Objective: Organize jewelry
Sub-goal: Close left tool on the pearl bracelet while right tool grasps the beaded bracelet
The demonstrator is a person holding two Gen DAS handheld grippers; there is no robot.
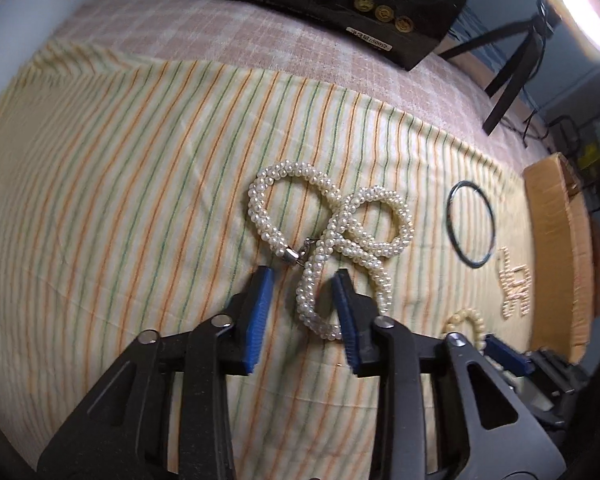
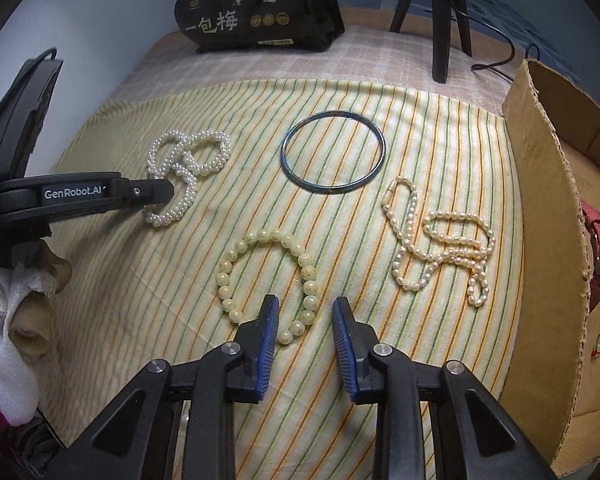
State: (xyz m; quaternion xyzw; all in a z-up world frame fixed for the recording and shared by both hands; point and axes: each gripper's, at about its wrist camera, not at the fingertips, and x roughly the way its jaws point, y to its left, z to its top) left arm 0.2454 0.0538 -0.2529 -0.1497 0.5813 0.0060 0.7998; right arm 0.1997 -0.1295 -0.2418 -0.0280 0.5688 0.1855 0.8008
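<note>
Progress is basically nil: all four pieces lie on the striped cloth (image 2: 140, 300) beside the cardboard box (image 2: 548, 200), my left gripper (image 1: 304, 284) part-open around the woven pearl rope (image 1: 332, 232), my right gripper (image 2: 306, 312) part-open around the cream bead bracelet (image 2: 268, 280), neither squeezing.

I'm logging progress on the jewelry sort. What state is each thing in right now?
Left gripper: open, astride the rope.
Right gripper: open, astride the bracelet.
Pearl rope: tangled, on the cloth.
Bead bracelet: flat, on the cloth.
Bangle: flat, untouched.
Pearl strand: heaped, untouched.
Box: open.
</note>
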